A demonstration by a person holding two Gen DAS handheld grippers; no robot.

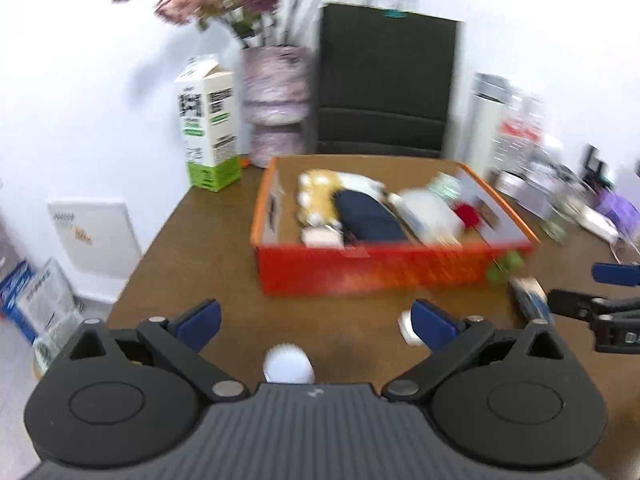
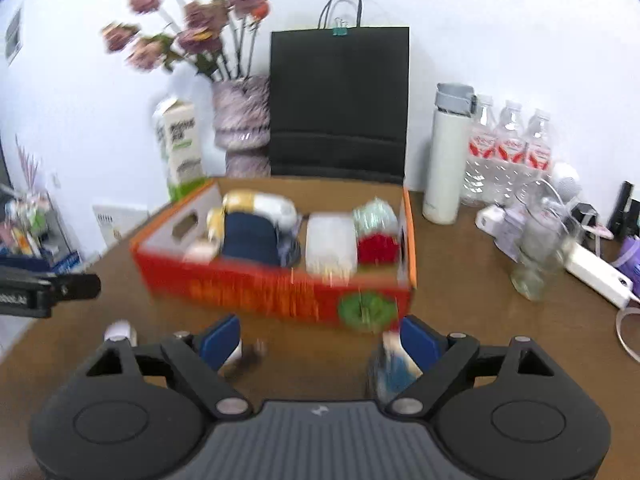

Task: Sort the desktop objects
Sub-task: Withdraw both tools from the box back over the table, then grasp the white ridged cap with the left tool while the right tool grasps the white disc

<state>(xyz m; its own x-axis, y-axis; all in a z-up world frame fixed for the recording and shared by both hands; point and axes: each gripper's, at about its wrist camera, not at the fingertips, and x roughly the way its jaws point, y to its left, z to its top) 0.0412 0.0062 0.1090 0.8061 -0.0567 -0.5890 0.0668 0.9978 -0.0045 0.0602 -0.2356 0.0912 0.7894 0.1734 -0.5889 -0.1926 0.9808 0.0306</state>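
Note:
A red-orange cardboard box (image 1: 360, 270) (image 2: 248, 292) stands on the brown desk, holding several items: a dark blue bundle, white packs, a yellow-white thing, a red thing. My left gripper (image 1: 316, 322) is open and empty, just in front of the box. A white ribbed ball (image 1: 288, 364) lies between its fingers, close to the camera. A small white cylinder (image 1: 408, 328) lies beside its right finger. My right gripper (image 2: 320, 338) is open and empty, in front of the box. A small blue-and-white box (image 2: 394, 368) (image 1: 530, 296) lies by its right finger.
At the back stand a milk carton (image 1: 208, 128), a flower vase (image 1: 276, 104), a black paper bag (image 2: 340, 100), a white flask (image 2: 446, 156) and water bottles (image 2: 508, 152). A glass jar (image 2: 540, 252) and white power strip (image 2: 596, 268) are at the right.

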